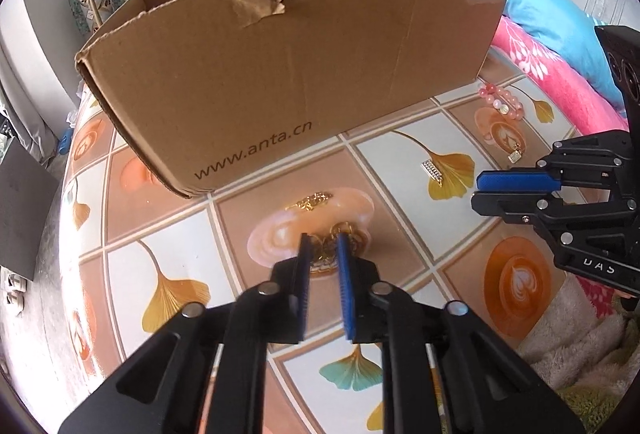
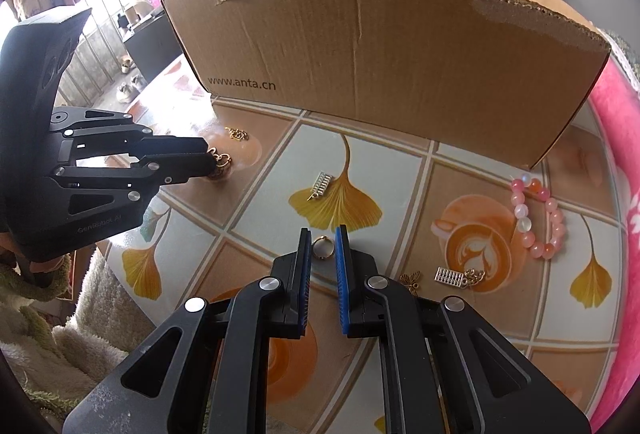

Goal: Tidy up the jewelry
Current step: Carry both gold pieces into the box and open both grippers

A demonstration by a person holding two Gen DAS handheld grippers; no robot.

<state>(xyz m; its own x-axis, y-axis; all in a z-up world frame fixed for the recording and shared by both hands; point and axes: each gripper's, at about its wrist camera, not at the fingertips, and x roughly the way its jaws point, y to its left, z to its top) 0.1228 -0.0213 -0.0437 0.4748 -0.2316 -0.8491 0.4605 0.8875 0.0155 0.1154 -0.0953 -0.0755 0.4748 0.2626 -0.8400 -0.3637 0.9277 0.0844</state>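
Fingers of your left gripper [image 1: 323, 248] are pinching the gold filigree charm [image 1: 325, 249]; right gripper [image 2: 323, 240] is hovering, fingers nearly together, gripping nothing, over a gold ring [image 2: 322, 246].

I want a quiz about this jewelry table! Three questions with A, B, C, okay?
1. Where is the pink bead bracelet?
A. inside a drawer
B. on the table
C. in a hand-held gripper

2. How many silver abacus charms are out?
A. two
B. five
C. none

3. What is the top edge of the cardboard box like?
A. torn
B. taped shut
C. covered by a lid

Answers:
1. B, it lies flat near the box's right end.
2. A, one is on a leaf print and the other is by the bracelet.
3. A, the edge is ragged and the box stands open.
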